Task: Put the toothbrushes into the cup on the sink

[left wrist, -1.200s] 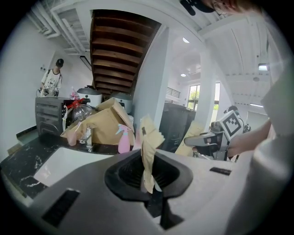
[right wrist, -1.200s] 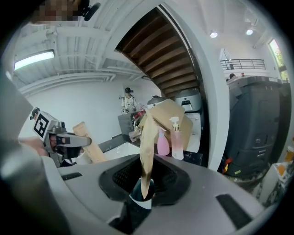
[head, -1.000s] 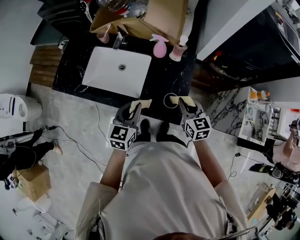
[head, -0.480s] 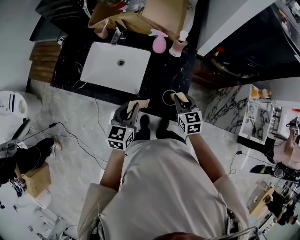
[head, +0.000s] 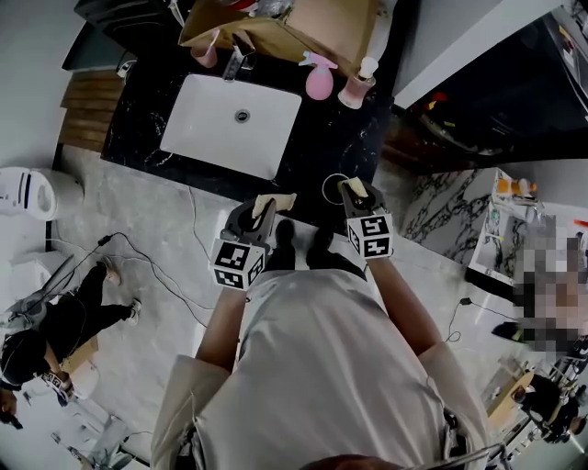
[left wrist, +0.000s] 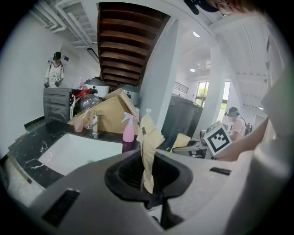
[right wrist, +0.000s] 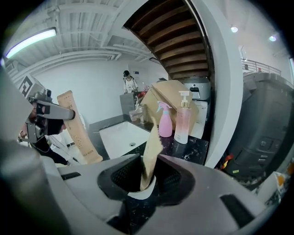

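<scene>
1. Tan kraft paper is showing between the jaws of the right gripper (head: 356,195); it is clamping a wrapped toothbrush (right wrist: 149,153), whose long axis is running up and away from the jaws with a slight lean; the left gripper (head: 262,213) is pinching a second wrapped toothbrush (left wrist: 148,149) the same way, nearly upright.
2. Just off the right gripper's tips, toward the person's left, the cup (head: 335,190) is sitting at the front edge of the dark counter (head: 322,147), its mouth facing up; in the right gripper view a pale arc of its rim is peeking out directly under the wrapper's lower end; so the right gripper is looking like the nearer one, while the left is waiting on the cup's far side, near but apart.
3. Since both wrappers are pointing upward out of the jaws and the cup is opening upward, I am judging that each gripper will need to tip over before an end can go in; the two grippers are crowding the same small opening, so one is likely having to go first.
4. Farther out, the white sink basin (head: 234,124) is lying beyond and to the left; a pink spray bottle (head: 319,81) and a pump bottle (head: 356,87) are standing at the counter's back, with a faucet (head: 237,62) and a brown paper bag (head: 294,27) behind; all are sitting well apart from the cup, so nothing is blocking the approach.
</scene>
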